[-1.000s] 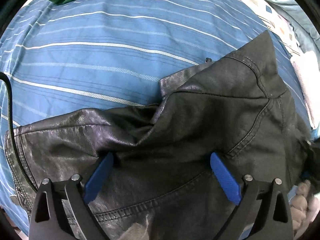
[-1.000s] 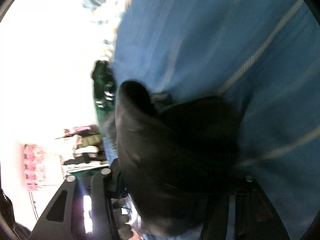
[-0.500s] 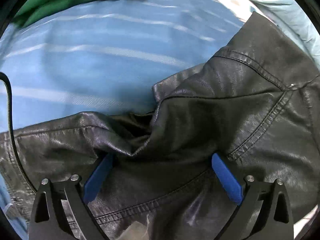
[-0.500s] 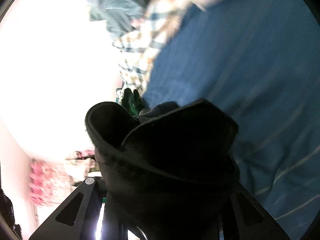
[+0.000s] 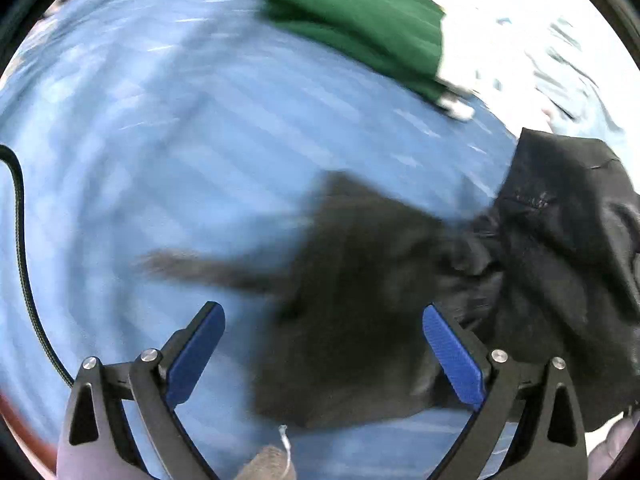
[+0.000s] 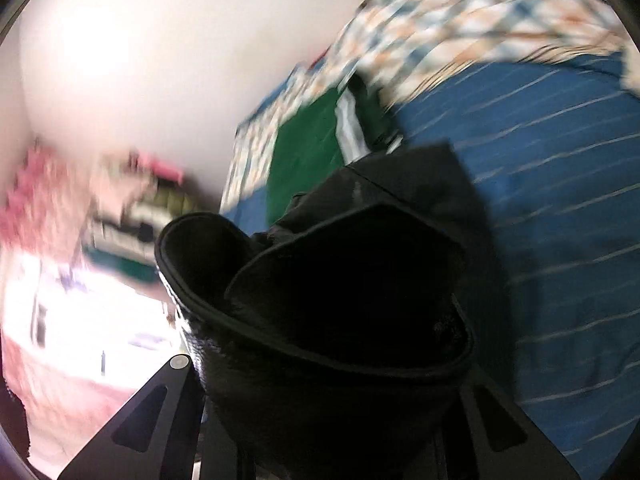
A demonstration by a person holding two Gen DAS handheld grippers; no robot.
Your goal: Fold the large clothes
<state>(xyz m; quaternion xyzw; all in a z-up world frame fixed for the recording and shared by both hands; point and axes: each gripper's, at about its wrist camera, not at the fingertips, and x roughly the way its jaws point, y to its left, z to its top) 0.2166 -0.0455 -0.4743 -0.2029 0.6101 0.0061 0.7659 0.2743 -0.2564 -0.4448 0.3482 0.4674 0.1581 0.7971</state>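
Note:
A black leather jacket [image 5: 540, 248] hangs over the blue striped bedsheet [image 5: 160, 160] at the right of the blurred left wrist view. My left gripper [image 5: 324, 340] is open and empty, its blue pads wide apart, with the jacket beyond and to the right. In the right wrist view the jacket [image 6: 340, 320] is bunched right in front of the camera and hides the fingertips. My right gripper [image 6: 332, 420] is shut on the jacket and holds it up above the sheet [image 6: 560, 200].
A folded green garment [image 5: 360, 32] with white stripes lies at the far edge of the bed; it also shows in the right wrist view [image 6: 312, 148]. A checked cloth [image 6: 480, 32] lies beyond it. A black cable [image 5: 24, 260] runs at the left.
My left gripper has come off the jacket and swung left over the sheet. The jacket has been lifted and pulled right by my right gripper, which has turned toward the bed's far edge.

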